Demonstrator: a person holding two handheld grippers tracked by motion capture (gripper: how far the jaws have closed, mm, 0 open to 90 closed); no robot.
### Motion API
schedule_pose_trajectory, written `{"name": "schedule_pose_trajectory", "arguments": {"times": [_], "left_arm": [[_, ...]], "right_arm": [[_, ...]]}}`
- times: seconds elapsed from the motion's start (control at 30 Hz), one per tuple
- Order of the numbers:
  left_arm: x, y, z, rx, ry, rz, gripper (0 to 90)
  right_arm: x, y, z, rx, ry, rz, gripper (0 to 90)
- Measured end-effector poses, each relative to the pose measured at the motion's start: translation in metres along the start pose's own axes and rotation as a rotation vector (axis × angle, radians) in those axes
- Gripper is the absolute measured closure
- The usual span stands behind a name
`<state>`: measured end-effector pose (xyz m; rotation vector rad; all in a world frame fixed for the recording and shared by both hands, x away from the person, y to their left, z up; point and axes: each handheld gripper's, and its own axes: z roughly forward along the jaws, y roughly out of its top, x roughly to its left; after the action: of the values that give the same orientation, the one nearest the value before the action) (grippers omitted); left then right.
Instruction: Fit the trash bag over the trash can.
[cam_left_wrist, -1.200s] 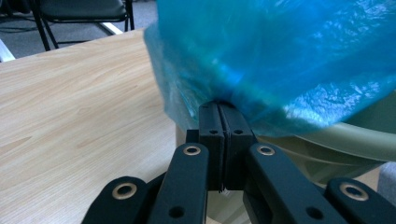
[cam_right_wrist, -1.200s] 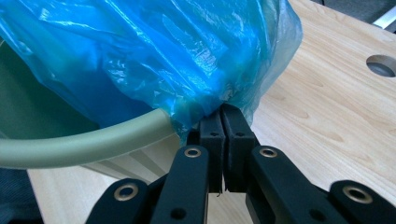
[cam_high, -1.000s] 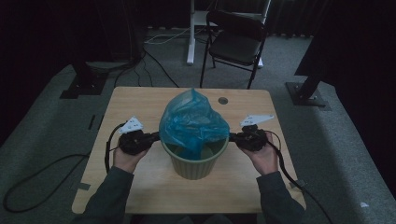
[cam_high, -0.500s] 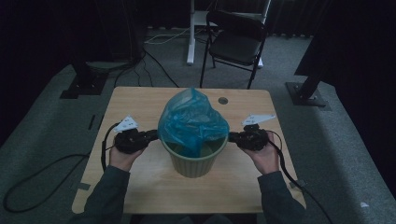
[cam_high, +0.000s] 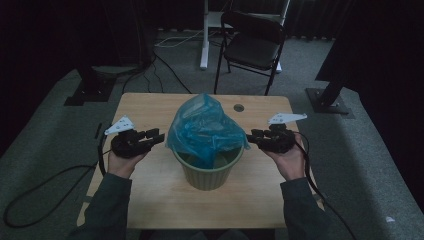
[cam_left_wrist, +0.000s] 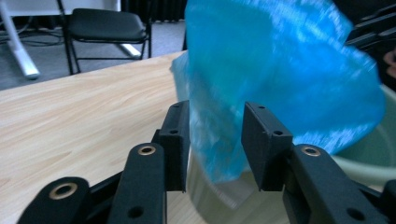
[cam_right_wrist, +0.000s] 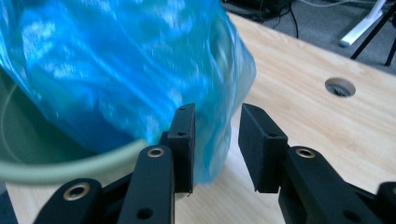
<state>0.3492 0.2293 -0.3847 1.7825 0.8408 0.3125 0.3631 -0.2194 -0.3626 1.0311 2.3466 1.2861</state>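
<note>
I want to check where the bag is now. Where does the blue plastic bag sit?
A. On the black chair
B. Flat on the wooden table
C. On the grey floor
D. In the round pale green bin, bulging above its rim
D: in the high view the blue plastic bag rises out of the round pale green bin, between the two open tools.

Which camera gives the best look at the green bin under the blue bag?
The high view: the green bin shows whole, wall and rim, under the blue bag. The left gripper view catches a blurred rim piece, the right gripper view a rim arc.
</note>
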Motion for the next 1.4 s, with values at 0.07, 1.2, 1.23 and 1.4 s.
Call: {"name": "schedule_pose_trajectory", "arguments": {"times": [0.07, 1.2, 1.23, 1.4], "left_arm": [[0.000, 0.004, 0.003, 0.007, -0.011, -0.002, 60.1], [-0.011, 0.021, 0.028, 0.023, -0.047, 0.039, 89.5], [-0.011, 0.021, 0.028, 0.023, -0.047, 0.039, 89.5], [-0.011, 0.022, 0.029, 0.017, -0.052, 0.037, 86.5]], "right_arm": [[0.002, 0.009, 0.002, -0.012, -0.001, -0.007, 64.2], [0.004, 0.043, 0.038, 0.012, 0.079, -0.014, 87.2], [0.003, 0.044, 0.037, 0.006, 0.082, -0.010, 80.6], [0.001, 0.050, 0.041, -0.017, 0.125, 0.041, 49.8]]}}
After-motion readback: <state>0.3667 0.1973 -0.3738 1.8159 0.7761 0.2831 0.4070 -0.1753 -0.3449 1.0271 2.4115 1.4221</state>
